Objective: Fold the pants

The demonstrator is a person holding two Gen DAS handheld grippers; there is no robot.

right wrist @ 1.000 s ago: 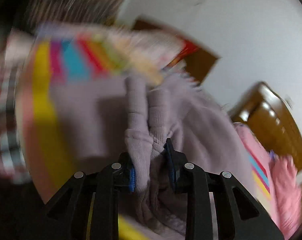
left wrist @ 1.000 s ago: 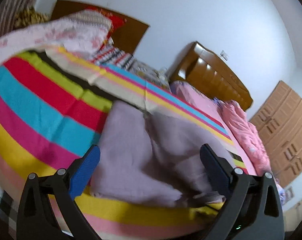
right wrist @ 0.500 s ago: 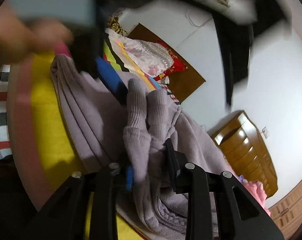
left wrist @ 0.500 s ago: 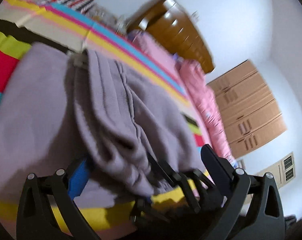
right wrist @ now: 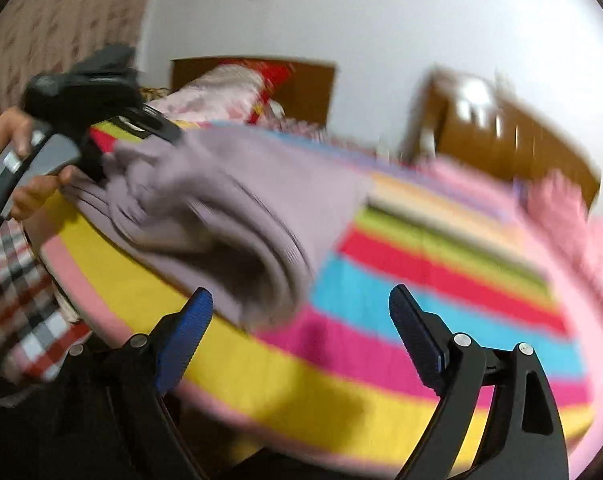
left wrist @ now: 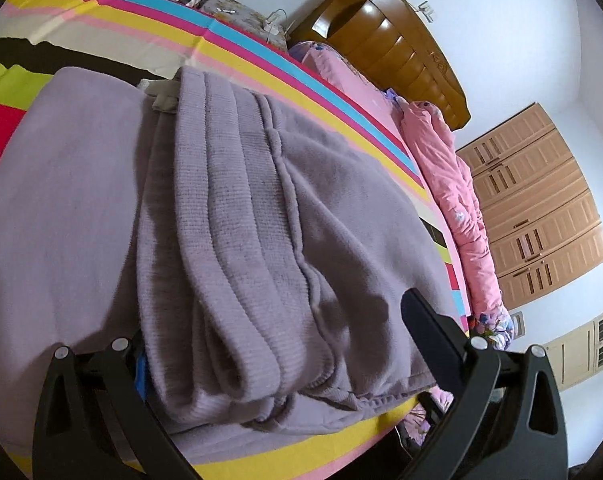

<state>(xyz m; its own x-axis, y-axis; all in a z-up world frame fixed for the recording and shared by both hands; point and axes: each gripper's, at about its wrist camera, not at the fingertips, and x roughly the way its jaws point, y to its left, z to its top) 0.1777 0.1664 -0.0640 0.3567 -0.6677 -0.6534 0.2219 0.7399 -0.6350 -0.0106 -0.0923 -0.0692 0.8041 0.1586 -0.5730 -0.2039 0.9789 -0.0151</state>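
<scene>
The bed [left wrist: 237,46], spread with a bright striped sheet, fills both views, and on it near the front edge lie the pants [left wrist: 229,216], a lilac knit bundle already doubled over on itself into several layers. In the left wrist view their long axis runs away from the camera, the ribbed cuffs and rolled edges stacked at the near end, directly between the two fingers. The left claw [left wrist: 273,340] stands wide apart around that near end; its left finger is half hidden behind the cloth, so contact cannot be told, and nothing is pinched. The right wrist view is blurred, but it shows the pants [right wrist: 237,200] lying up and to the left of the right claw [right wrist: 301,320], whose blue-padded fingers are spread with only striped sheet between them, gripping nothing. The near fold of the bundle sits just above its left finger. By this reading the left claw is the nearer one, straddling the stacked end, so any further fold or squaring-up would likely start from there.
</scene>
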